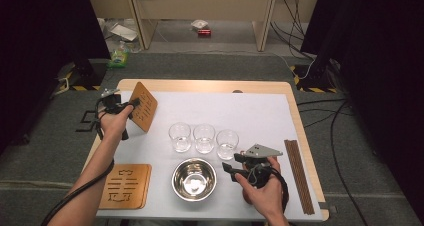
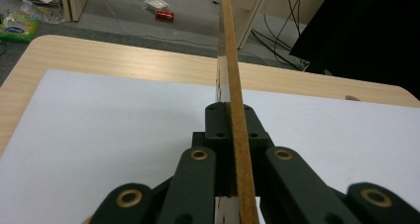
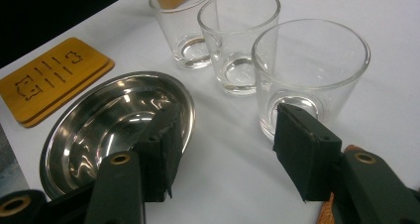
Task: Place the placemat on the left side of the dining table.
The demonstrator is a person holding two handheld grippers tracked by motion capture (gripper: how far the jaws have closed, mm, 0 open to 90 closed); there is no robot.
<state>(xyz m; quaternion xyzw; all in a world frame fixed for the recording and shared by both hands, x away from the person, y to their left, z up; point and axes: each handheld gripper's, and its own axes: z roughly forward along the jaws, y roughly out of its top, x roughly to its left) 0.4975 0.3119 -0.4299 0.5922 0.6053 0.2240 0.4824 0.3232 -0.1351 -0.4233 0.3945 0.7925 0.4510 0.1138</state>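
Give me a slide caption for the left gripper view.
Left gripper fingers clamp a thin wooden coaster edge-on above the white mat.

On the worktop lies a white sheet. Three clear glasses stand in a row near its middle: a left glass, a middle glass and a right glass, close beside each other. Just in front of them sits a steel bowl, shiny inside. At the front left corner a second wooden coaster with cut-out marks lies flat. Along the right edge lie dark wooden sticks. Behind the worktop, on the floor, a small red thing and a green packet lie well apart.
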